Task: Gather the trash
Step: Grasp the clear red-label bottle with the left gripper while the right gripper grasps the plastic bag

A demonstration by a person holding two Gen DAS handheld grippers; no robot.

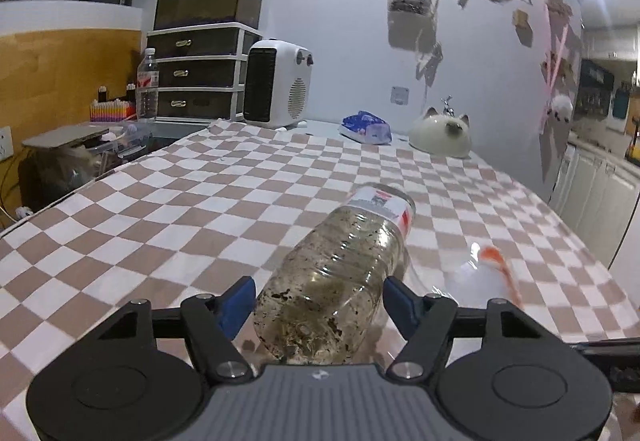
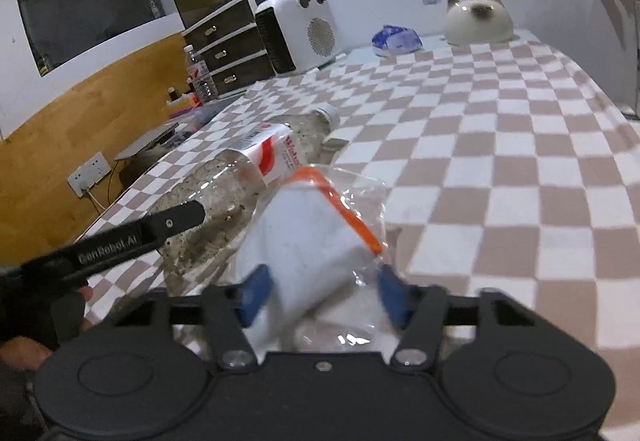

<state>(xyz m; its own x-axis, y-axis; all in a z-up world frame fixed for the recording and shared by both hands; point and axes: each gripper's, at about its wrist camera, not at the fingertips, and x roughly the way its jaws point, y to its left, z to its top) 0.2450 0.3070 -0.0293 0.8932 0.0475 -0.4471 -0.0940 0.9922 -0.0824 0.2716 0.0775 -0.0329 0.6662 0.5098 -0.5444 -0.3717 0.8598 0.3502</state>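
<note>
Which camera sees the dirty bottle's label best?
The right wrist view: the dirty bottle lies side-on, showing its red-and-white label and cap. The left wrist view looks along the bottle from its base, so its label is squashed.

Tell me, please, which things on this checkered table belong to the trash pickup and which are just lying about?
Trash in hand:
- dirty plastic bottle, lying between the left gripper fingers
- clear bag with orange strip, between the right gripper fingers

Just lying about:
- white heater
- cat-shaped dish
- blue packet
- drawer unit
- upright water bottle
</note>
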